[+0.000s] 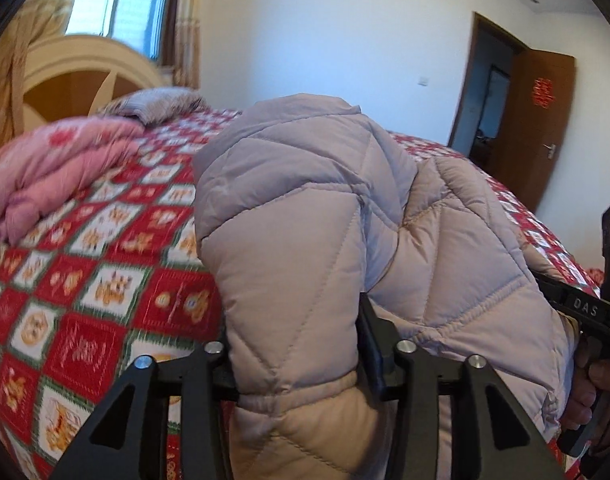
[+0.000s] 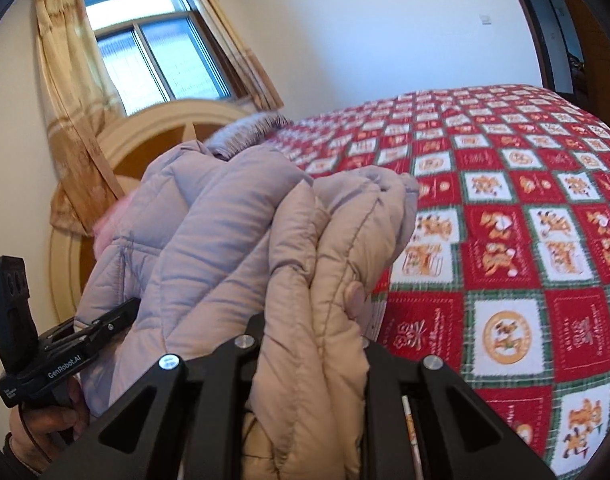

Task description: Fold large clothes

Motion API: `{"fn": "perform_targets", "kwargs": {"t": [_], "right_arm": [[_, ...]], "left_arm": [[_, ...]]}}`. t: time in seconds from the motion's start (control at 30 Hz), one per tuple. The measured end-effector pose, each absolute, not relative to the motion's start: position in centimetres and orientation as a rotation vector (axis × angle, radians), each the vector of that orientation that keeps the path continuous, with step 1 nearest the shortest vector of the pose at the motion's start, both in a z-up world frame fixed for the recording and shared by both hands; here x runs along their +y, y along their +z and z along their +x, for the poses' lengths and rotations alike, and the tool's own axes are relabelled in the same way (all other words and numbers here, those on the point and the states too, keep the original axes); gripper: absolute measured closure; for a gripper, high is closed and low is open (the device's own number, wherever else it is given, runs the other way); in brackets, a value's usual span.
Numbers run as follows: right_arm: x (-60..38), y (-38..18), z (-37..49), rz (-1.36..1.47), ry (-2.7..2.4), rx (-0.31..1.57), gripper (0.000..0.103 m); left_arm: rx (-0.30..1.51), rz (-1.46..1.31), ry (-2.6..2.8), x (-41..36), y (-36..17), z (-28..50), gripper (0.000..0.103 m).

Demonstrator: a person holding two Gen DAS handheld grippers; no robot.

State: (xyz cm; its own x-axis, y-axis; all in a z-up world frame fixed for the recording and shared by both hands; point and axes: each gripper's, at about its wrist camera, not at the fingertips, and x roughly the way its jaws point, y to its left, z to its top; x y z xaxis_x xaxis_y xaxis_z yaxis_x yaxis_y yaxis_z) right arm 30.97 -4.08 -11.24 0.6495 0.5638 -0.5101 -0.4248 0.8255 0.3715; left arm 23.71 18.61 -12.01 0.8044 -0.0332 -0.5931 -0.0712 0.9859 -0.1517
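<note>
Both grippers clamp bunched folds of the jacket: left gripper, right gripper. It's held up over the bed. Mid-fold carry; next, lower it flat toward 12 o'clock, keeping layers aligned.

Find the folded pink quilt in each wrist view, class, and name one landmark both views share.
Left wrist view: pink quilt lies at far left on the checked bedspread, below the headboard.
Right wrist view: only a pink sliver shows at left, mostly hidden behind the padded jacket.
Shared landmark: the curtained window.
</note>
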Motion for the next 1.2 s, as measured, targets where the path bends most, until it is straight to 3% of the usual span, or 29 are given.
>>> {"fn": "perform_targets", "kwargs": {"t": [0.5,0.8,1.07,1.2], "right_arm": [[-1.2,-13.3,31.9,0.165,0.550,0.704,0.084],[-0.5,-13.9,32.6,0.170,0.547,0.741,0.082],[0.6,-14.4,32.9,0.154,0.554,0.772,0.080],[0.7,-14.7,32.9,0.147,0.537,0.776,0.076]], "left_arm": [[0.657,-0.233,0.038,21.0,-13.7,23.8,0.043],[0.672,-0.217,0.109,21.9,-13.9,23.9,0.023],[0.659,-0.161,0.182,22.7,-14.0,24.0,0.017],[0.662,-0.185,0.194,23.2,-14.7,24.3,0.009]]}}
